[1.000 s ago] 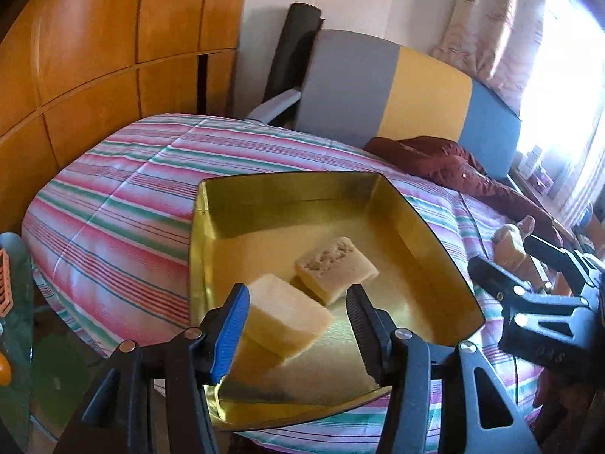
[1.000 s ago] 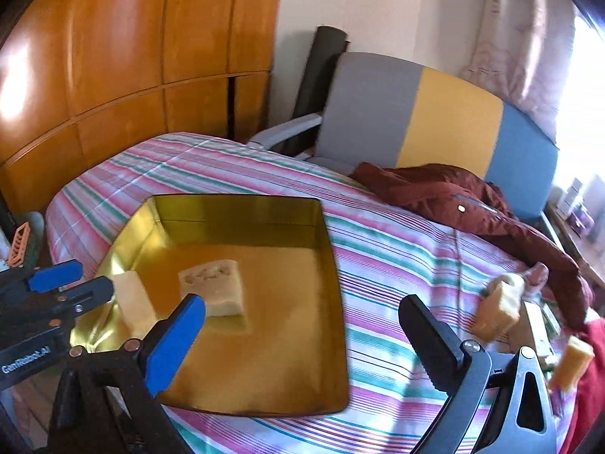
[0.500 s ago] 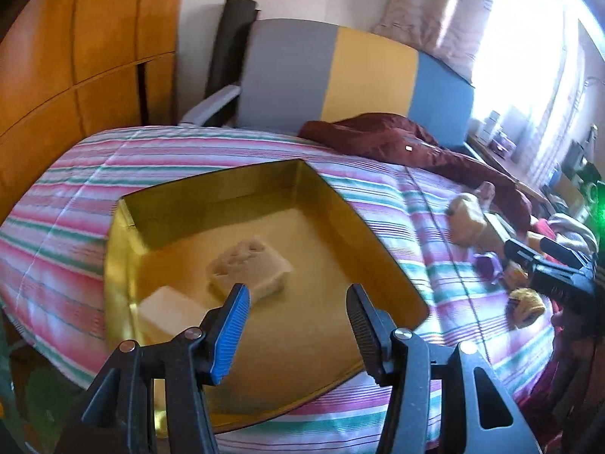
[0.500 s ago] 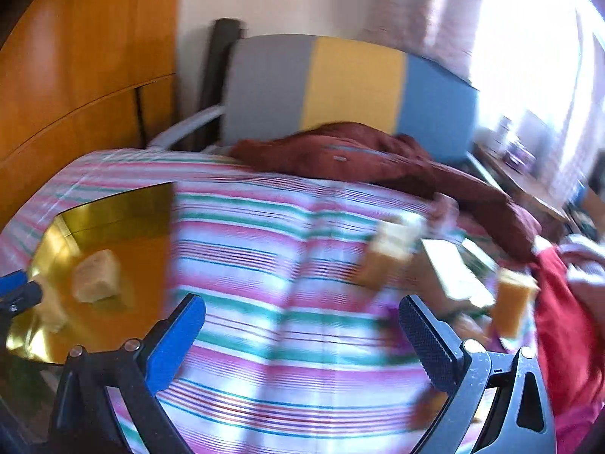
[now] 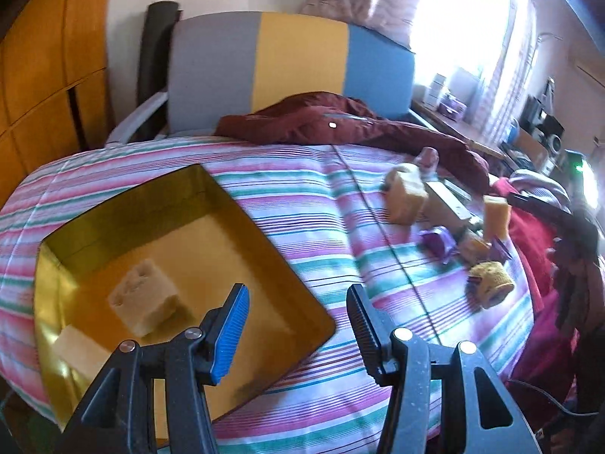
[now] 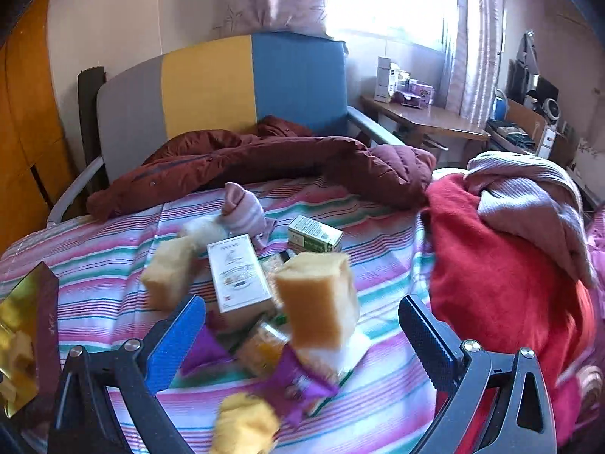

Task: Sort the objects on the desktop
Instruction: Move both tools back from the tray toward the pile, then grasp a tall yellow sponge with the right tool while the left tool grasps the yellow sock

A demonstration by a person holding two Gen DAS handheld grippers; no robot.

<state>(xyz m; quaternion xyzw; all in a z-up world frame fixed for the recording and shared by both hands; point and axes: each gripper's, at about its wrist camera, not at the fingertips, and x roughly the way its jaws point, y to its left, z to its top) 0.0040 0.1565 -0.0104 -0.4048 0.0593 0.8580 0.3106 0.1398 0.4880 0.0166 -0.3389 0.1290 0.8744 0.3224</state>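
**So, next sponge grab**

Both claws empty, jaws apart. Right gripper [image 6: 302, 329] facing the pile, orange sponge [image 6: 317, 302] standing upright dead ahead between the tips. Best to go in slow, square up, pinch the soft sides. Left gripper [image 5: 298, 325] hanging over the gold tray [image 5: 302, 302] corner, two sponges already inside to its left.

In the right wrist view, a yellow sponge [image 6: 244, 425] at the bottom edge is smeared by blur. The gold tray [image 6: 22, 325] is cut off at the left edge, and print on the white box [image 6: 238, 276] is too small to read.
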